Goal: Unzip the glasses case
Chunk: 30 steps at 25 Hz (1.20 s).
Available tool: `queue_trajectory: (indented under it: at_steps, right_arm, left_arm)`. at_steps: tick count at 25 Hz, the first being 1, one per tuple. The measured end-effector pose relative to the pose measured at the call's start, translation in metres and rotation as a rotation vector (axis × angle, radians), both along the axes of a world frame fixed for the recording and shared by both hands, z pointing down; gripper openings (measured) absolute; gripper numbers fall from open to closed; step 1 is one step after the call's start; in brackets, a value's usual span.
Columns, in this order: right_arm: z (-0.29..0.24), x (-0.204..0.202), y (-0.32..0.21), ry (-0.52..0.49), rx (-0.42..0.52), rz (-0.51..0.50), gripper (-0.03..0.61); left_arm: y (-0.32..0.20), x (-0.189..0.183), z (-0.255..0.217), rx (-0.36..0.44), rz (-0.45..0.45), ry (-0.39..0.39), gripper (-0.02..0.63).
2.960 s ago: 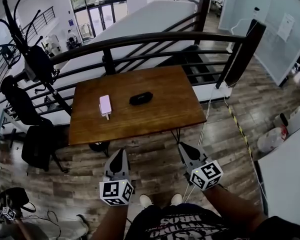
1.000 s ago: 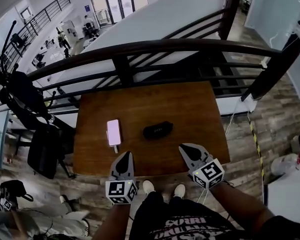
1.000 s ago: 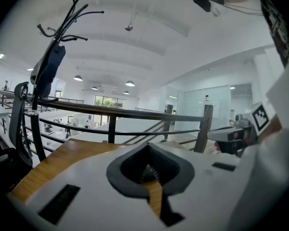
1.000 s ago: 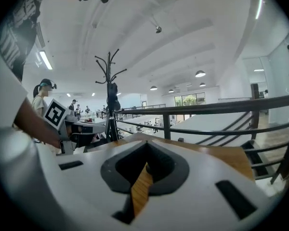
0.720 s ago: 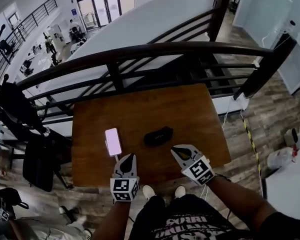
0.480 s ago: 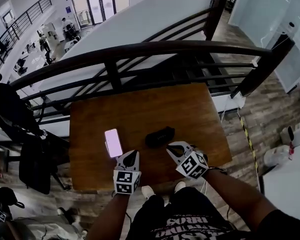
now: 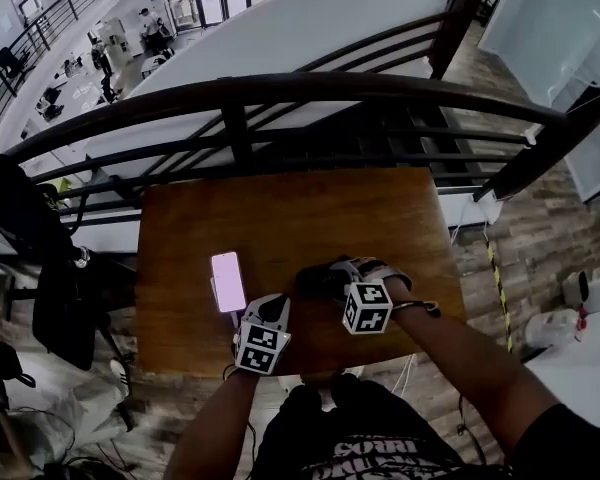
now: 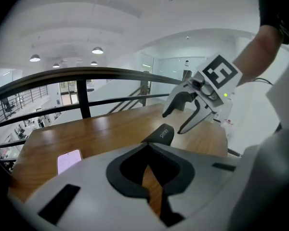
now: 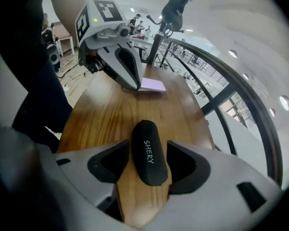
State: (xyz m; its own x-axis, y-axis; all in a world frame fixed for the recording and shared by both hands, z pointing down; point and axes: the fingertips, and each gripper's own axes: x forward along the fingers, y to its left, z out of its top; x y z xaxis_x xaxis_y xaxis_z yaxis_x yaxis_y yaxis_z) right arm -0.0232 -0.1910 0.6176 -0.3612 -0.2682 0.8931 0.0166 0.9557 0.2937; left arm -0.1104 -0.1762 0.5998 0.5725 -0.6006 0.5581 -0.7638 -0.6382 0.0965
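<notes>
The right gripper (image 8: 173,122), fingers just spread, straddles the glasses case (image 9: 147,153) unpressed — a lopsided clamp could skid it toward the phone (image 7: 228,281) at nine o'clock (left gripper (image 9: 134,83): fingers clenched, empty).

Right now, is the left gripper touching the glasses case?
Apart. The right gripper view shows bare wood of the table between the left gripper and the glasses case.

The black oblong glasses case (image 9: 148,160), closed, white SHERY lettering on top, is lying flat on the wooden worktop (image 9: 103,112)
</notes>
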Motion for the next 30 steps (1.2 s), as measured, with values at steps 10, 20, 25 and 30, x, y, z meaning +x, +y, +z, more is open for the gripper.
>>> queue_trajectory:
  at_steps: [10,20,25,30]
  right_arm:
    - [0.056,0.007,-0.022,0.134,-0.073,-0.110,0.255]
    - [0.075,0.016,-0.033,0.160,-0.081,-0.132,0.287]
    - [0.076,0.022,-0.042,0.102,-0.092,-0.126,0.293]
    - [0.081,0.024,-0.039,0.096,-0.124,-0.123,0.293]
  left_arm:
    - [-0.016,0.008,0.027,-0.039,0.045,-0.081,0.005]
    - [-0.022,0.030,0.056,-0.038,0.211,-0.273,0.074]
    - [-0.039,0.042,0.069,-0.021,0.271,-0.345,0.074]
    - [-0.046,0.049,0.084,-0.019,0.313,-0.376,0.074]
